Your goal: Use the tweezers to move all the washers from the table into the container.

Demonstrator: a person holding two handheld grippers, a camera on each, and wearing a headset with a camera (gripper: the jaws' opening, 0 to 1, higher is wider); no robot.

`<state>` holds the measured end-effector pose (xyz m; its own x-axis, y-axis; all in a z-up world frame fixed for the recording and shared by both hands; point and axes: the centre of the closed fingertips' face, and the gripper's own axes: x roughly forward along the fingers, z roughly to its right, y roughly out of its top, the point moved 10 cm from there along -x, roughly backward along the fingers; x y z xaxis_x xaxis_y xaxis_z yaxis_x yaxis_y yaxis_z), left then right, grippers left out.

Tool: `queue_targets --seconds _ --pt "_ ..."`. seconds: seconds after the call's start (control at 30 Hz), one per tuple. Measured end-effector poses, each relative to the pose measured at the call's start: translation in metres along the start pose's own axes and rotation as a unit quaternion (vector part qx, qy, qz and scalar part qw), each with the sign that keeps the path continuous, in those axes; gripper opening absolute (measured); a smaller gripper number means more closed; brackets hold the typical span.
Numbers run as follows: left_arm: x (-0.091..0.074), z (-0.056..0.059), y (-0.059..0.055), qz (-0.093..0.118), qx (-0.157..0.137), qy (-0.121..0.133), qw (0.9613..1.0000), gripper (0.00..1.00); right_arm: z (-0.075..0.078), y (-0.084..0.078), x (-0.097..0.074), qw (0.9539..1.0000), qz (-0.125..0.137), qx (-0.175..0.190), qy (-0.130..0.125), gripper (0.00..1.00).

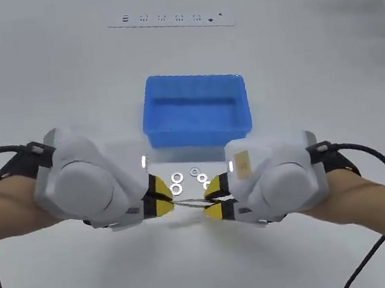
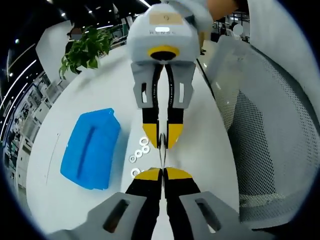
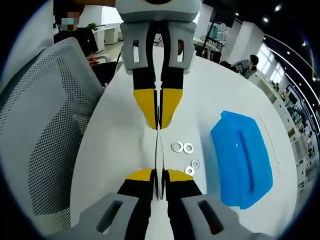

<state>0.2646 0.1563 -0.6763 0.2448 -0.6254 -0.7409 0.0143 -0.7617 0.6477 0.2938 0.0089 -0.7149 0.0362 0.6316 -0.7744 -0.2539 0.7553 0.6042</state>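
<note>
Steel tweezers clamped by left claw, right claw — washers, blue container beyond.

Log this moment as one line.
left gripper: shut on tweezers | right gripper: shut on tweezers | washers: on table | container: looks empty

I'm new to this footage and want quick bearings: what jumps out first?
The left gripper and right gripper face each other, both clamped on thin tweezers. Just beyond them, four washers lie on the white table, with a blue container behind.
</note>
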Motion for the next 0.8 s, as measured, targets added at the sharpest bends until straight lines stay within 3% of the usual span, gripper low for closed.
queue_targets --seconds 0.23,0.4,0.63,0.8 --pt "0.004 0.002 0.036 0.053 0.01 0.005 0.9985 0.05 -0.003 -0.012 -0.016 0.9992 0.032 0.013 -0.018 0.1" --pt "0.015 -0.001 0.05 0.095 -0.008 0.002 0.9955 0.05 -0.004 -0.021 -0.023 0.9984 0.045 0.022 -0.027 0.09" --pt "0.021 -0.002 0.056 0.12 -0.008 0.001 0.9927 0.05 -0.001 -0.028 -0.027 0.9963 0.074 0.036 -0.025 0.08" --pt "0.027 -0.007 0.055 0.135 -0.029 0.001 0.9904 0.06 0.002 -0.032 -0.027 0.9939 0.092 0.057 -0.019 0.08"
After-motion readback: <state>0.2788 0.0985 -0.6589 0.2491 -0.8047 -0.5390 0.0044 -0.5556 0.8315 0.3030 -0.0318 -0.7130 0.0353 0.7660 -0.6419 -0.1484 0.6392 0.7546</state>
